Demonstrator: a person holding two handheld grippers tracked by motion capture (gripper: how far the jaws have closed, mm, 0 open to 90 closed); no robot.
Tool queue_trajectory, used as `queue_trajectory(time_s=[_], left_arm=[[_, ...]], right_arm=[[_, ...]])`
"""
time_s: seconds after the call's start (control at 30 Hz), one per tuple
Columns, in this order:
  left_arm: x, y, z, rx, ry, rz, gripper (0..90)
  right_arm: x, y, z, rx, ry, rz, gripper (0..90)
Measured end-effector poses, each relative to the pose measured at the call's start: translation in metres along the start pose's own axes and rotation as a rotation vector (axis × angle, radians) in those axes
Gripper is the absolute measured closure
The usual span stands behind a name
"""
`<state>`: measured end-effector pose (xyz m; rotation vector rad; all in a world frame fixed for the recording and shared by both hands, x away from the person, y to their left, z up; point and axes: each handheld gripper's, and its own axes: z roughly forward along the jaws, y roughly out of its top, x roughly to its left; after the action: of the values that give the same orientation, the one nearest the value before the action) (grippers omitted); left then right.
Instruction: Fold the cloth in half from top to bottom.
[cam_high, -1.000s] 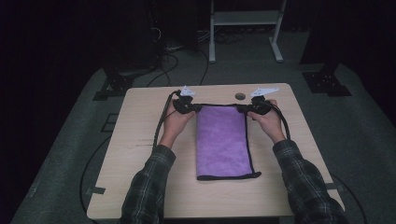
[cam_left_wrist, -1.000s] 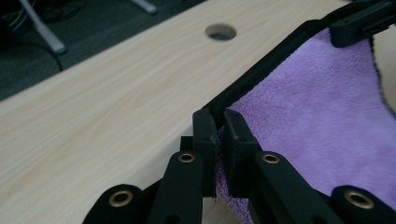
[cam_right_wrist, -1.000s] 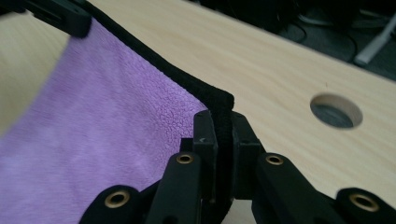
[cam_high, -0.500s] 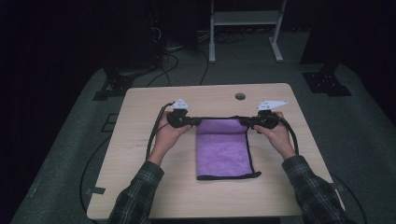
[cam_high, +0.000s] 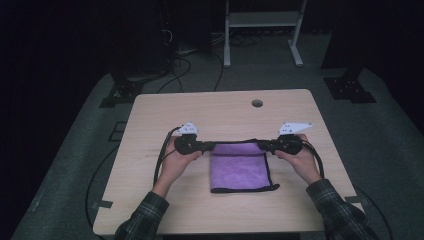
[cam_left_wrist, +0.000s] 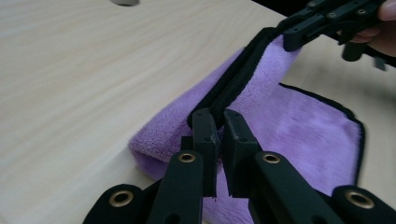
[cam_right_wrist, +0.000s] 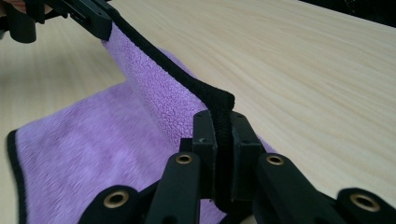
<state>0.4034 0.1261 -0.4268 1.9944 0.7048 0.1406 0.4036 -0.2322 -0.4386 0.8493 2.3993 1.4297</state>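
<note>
A purple towel (cam_high: 240, 170) with a black hem lies on the wooden table (cam_high: 225, 112), its far edge lifted and stretched between both grippers. My left gripper (cam_high: 209, 146) is shut on the left corner of that edge, and my right gripper (cam_high: 263, 146) is shut on the right corner. In the left gripper view the jaws (cam_left_wrist: 220, 122) pinch the black hem, with the towel (cam_left_wrist: 308, 140) sagging to the table below. In the right gripper view the jaws (cam_right_wrist: 219, 122) clamp the hem of the towel (cam_right_wrist: 88, 149). The raised edge hangs over the towel's middle.
A small round hole (cam_high: 257, 103) sits in the table near its far edge. Black cables (cam_high: 162, 160) loop from the left gripper over the table's left side. A white rack's legs (cam_high: 262, 35) stand on the floor beyond the table.
Both hands have drawn back towards the person, carrying the towel's far edge over the rest of it. The flat part of the towel now looks shorter.
</note>
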Motion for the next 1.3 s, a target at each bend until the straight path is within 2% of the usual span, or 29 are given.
queue_trajectory(time_s=[0.1, 0.37, 0.53, 0.77, 0.87, 1.0, 1.17, 1.3], left_arm=[[-0.011, -0.005, -0.004, 0.005, -0.023, -0.008, 84.5], [-0.032, -0.021, -0.009, 0.040, -0.046, 0.006, 84.5], [-0.041, -0.029, -0.013, 0.065, -0.062, 0.007, 84.5], [-0.045, -0.046, -0.008, 0.135, -0.089, -0.006, 82.6], [-0.047, -0.045, -0.010, 0.124, -0.089, 0.000, 77.9], [-0.048, -0.038, -0.022, 0.086, -0.101, 0.003, 74.5], [-0.046, -0.029, -0.031, 0.042, -0.084, 0.018, 80.7], [-0.043, -0.029, -0.025, 0.048, -0.070, 0.014, 84.3]], right_arm=[[0.009, -0.006, -0.009, -0.001, 0.011, -0.008, 82.4], [0.031, -0.021, -0.026, 0.002, 0.042, -0.013, 82.1], [0.043, -0.029, -0.032, 0.005, 0.065, -0.013, 81.6], [0.054, -0.044, -0.031, 0.061, 0.083, -0.024, 78.3], [0.058, -0.046, -0.032, 0.075, 0.079, -0.035, 72.9], [0.061, -0.043, -0.040, 0.043, 0.076, -0.037, 68.6], [0.061, -0.035, -0.048, -0.017, 0.090, -0.037, 72.3], [0.059, -0.032, -0.043, -0.002, 0.082, -0.035, 76.0]])
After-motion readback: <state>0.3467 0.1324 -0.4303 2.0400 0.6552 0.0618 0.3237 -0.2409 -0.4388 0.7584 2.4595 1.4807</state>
